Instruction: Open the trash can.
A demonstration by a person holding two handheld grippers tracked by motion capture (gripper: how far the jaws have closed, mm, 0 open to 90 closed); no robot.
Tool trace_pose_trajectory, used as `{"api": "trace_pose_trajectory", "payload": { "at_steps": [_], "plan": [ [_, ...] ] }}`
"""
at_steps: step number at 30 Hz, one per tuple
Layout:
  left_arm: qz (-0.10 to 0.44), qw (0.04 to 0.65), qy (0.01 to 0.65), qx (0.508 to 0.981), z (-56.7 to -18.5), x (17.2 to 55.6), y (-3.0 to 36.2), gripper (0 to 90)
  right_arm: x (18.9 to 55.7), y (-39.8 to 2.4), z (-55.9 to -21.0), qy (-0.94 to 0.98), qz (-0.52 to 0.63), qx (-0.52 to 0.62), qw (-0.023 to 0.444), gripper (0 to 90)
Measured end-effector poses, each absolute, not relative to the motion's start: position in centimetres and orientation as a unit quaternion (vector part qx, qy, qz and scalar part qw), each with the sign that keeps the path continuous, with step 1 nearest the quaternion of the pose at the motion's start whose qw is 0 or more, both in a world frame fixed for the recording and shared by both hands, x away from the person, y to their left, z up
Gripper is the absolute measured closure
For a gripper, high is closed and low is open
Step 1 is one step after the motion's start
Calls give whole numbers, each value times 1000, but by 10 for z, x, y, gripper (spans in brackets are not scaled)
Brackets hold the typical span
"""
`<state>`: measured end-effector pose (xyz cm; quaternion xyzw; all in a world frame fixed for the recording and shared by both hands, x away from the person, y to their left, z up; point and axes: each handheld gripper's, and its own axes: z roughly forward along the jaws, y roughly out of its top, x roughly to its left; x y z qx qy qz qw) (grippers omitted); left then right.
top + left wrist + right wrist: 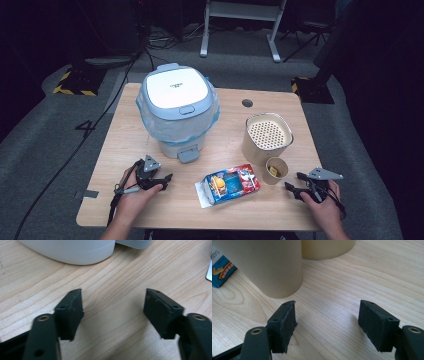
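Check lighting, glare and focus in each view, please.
High view: the light wooden table is lit against dark surroundings, and the white bin lid glares. Left gripper view: black fingers slightly soft, wood grain sharp. Right gripper view: even light, the beige paper cup mildly blurred.

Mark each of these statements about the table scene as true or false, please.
1. The bin lid is closed. True.
2. The carton stands upright. False: it lies on its side.
3. The small paper cup stands beside the larger container. True.
4. The right gripper holds the cup. False: its jaws are open over bare table.
5. The left gripper has open jaws with nothing between them. True.
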<state>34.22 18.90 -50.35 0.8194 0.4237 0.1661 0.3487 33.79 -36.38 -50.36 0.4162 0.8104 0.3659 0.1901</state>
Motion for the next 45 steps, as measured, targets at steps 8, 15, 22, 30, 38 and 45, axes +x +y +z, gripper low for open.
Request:
{"api": "trace_pose_trajectory", "payload": {
  "at_steps": [8,15,22,30,38,45],
  "plan": [
    [153,357,413,824,-499,344,189,460,338,-364,-504,810,366,416,190,305],
    [146,376,414,816,-483,343,187,479,338,-364,-504,810,366,417,190,305],
    [149,402,384,818,-455,337,182,531,338,-364,-504,810,366,416,190,308],
    [133,453,344,811,-414,340,180,618,337,-363,-504,812,367,413,191,334],
    [131,467,315,816,-381,344,178,714,337,-363,-504,811,367,413,192,335],
    [113,487,284,818,-358,350,178,859,337,-363,-504,811,367,413,192,335]
  ]
}}
